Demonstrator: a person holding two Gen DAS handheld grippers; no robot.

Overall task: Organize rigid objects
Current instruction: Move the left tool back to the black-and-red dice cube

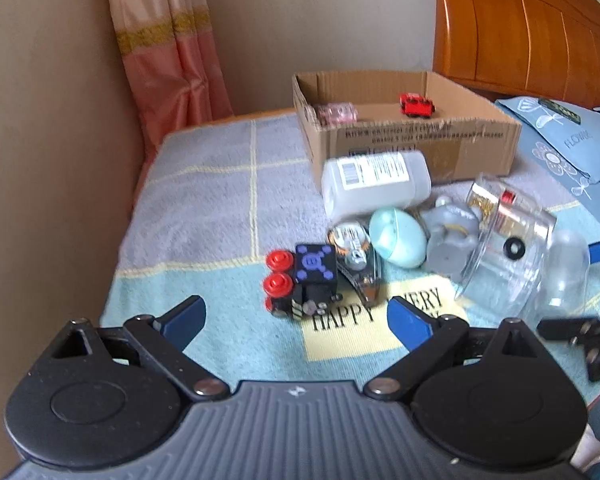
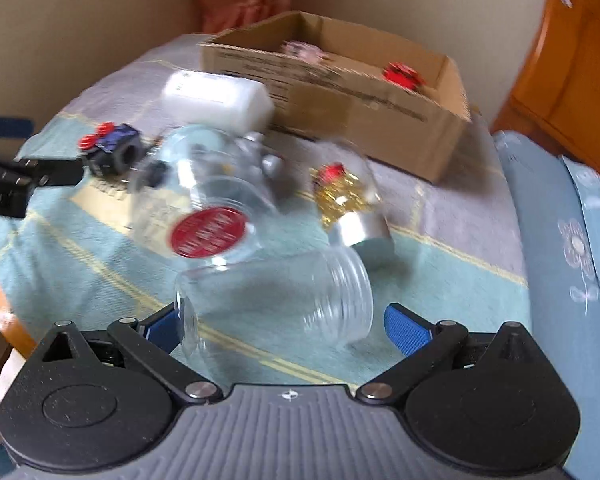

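Left gripper (image 1: 296, 320) spread wide, empty, hovering just before black toy block (image 1: 306, 280). Right gripper (image 2: 282, 326) wide, straddling clear jar (image 2: 276, 296) lying sideways, pads apart. Cardboard box (image 1: 412, 148) beyond block.

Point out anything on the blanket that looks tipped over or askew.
Three containers lie on their sides: the white bottle before the cardboard box, the red-stickered clear jar and the ribbed clear jar.

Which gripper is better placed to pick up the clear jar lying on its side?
Right. The right gripper has its open jaws either side of the clear jar; the left gripper faces the black toy block.
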